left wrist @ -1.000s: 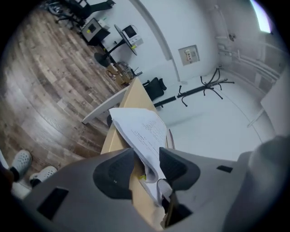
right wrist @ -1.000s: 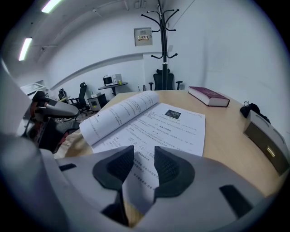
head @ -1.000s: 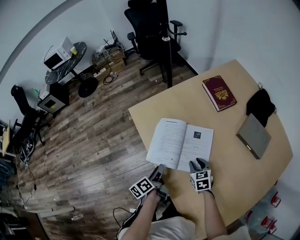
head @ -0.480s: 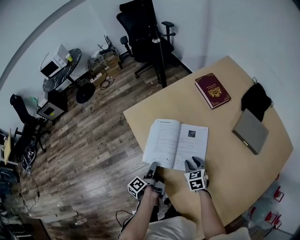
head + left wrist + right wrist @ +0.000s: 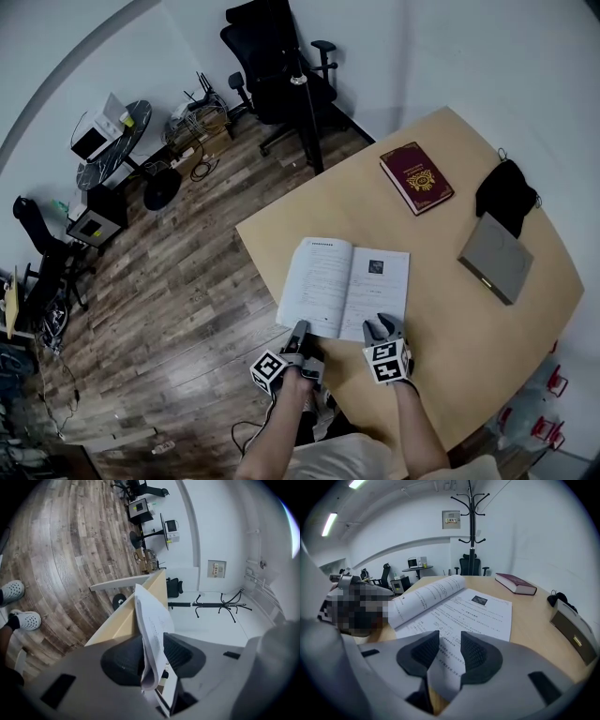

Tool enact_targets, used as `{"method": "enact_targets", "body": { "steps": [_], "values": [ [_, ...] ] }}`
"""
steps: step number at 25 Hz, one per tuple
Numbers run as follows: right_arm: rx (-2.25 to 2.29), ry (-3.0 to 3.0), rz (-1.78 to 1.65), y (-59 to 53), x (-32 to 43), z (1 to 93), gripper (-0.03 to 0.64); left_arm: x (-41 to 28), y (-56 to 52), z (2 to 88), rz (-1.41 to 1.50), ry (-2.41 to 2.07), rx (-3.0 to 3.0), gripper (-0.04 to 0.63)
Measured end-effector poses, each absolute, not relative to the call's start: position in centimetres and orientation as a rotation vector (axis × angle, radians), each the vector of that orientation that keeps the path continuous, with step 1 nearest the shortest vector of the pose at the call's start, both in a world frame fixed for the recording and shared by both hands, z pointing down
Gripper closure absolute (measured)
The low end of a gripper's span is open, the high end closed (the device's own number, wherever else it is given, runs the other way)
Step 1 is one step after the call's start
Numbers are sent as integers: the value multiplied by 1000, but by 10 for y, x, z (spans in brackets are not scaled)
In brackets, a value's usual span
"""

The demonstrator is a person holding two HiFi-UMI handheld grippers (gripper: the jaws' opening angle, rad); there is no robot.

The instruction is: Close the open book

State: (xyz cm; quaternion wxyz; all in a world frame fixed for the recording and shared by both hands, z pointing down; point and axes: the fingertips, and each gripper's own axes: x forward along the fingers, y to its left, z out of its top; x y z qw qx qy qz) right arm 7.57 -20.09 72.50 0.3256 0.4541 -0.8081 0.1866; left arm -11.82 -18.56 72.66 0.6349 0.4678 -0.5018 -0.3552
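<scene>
An open white book [image 5: 342, 286] lies in the middle of the tan table [image 5: 450, 366]. My left gripper [image 5: 298, 337] sits at the near edge of its left half, rolled on its side. In the left gripper view the left-hand pages [image 5: 151, 620] stand between the pads of that gripper [image 5: 152, 656]. They fill the gap as the jaws close. In the right gripper view the left pages [image 5: 426, 595] bulge up off the right page [image 5: 483, 613]. My right gripper [image 5: 380, 330] rests over the right page's near edge. Its pads [image 5: 450, 651] are a narrow gap apart, and the flat page only shows through that gap.
A dark red book [image 5: 415, 177], a black pouch [image 5: 506, 197] and a grey closed book [image 5: 500, 258] lie at the table's far right. A black office chair [image 5: 272, 56] and a coat stand [image 5: 305, 112] are beyond the table's far corner. The wooden floor [image 5: 178, 281] drops away to the left.
My left gripper has rolled onto its side and crept in at the book's near left edge. The right gripper has kept its place on the right page.
</scene>
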Motion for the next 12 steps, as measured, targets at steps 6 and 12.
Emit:
{"method": "enact_targets", "body": {
  "steps": [6,12],
  "values": [
    [1194,-2116,479,-201,76,725,480,-119,-183,728,-870,-1108,1059,514],
    [1199,-2117,475,-201,75,726,480,-112,-178,710,-902,-1070,1061,538]
  ]
}}
